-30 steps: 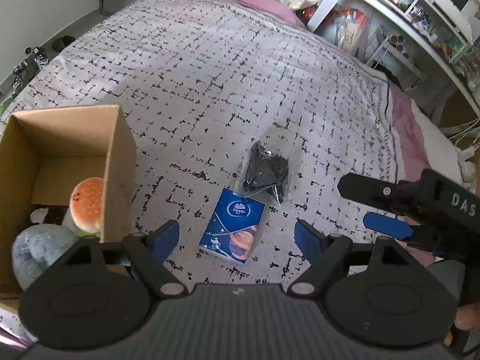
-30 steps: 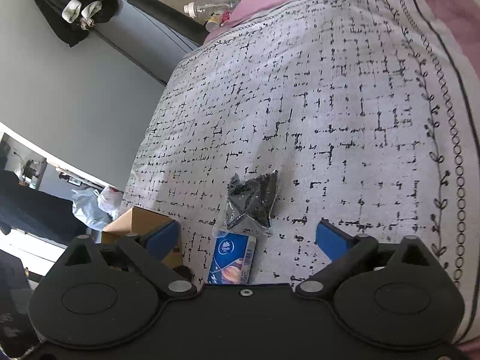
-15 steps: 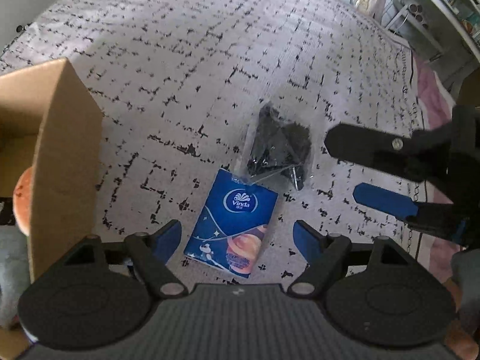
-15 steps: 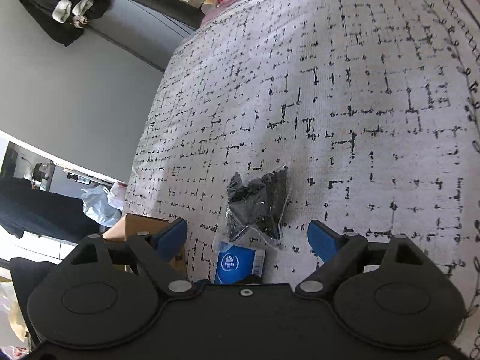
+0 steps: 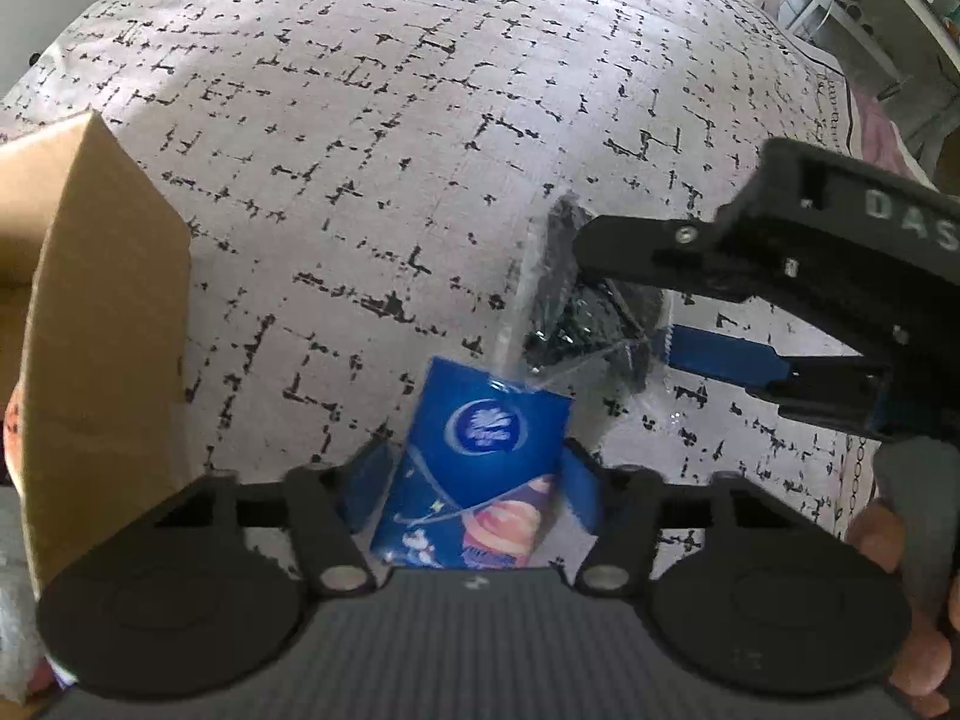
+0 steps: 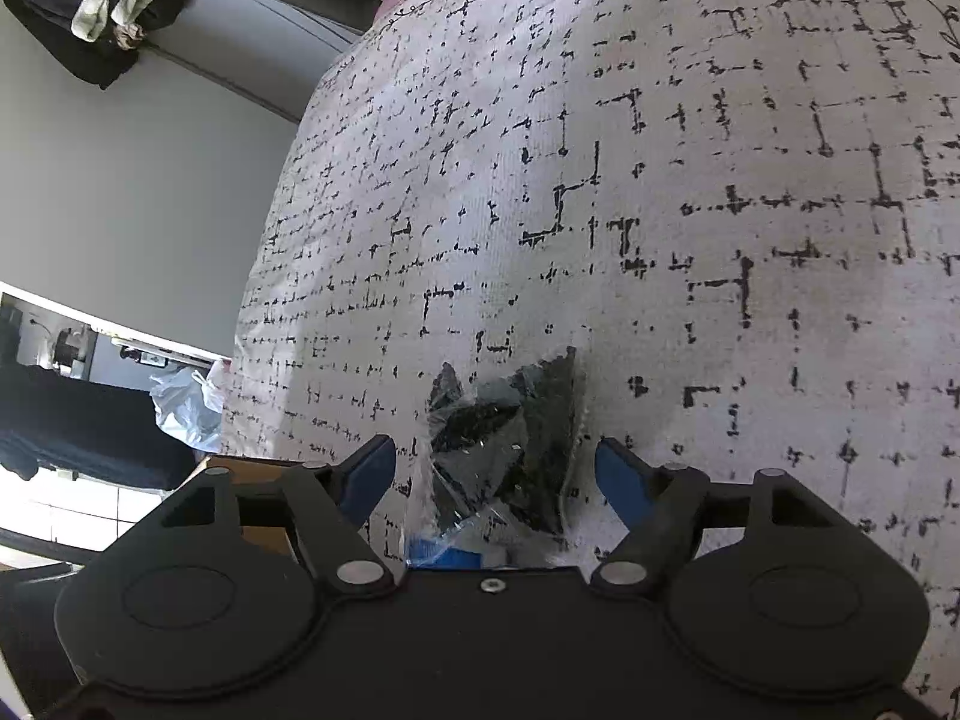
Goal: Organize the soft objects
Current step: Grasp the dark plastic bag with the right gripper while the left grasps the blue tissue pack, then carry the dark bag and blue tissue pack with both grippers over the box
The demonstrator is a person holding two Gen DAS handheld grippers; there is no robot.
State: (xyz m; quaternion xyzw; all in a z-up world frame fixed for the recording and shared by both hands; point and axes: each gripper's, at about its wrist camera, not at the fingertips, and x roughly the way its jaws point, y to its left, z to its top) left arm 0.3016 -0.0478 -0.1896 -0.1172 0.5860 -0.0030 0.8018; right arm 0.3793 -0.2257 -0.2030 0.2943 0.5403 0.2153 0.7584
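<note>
A blue tissue pack lies on the patterned bed cover, between the fingers of my left gripper, which stands open around it. A clear bag of black cloth lies just beyond the pack. In the right wrist view the bag sits between the open fingers of my right gripper. The right gripper also shows in the left wrist view, with one finger over the bag and its blue pad beside it. An edge of the pack shows under the bag.
An open cardboard box stands at the left on the bed, with soft toys inside, mostly hidden. Its corner shows in the right wrist view. The bed cover stretches away behind. Shelves stand at the far right.
Both grippers have moved forward and down. The left one now straddles the tissue pack and the right one straddles the black bag. Both stay open.
</note>
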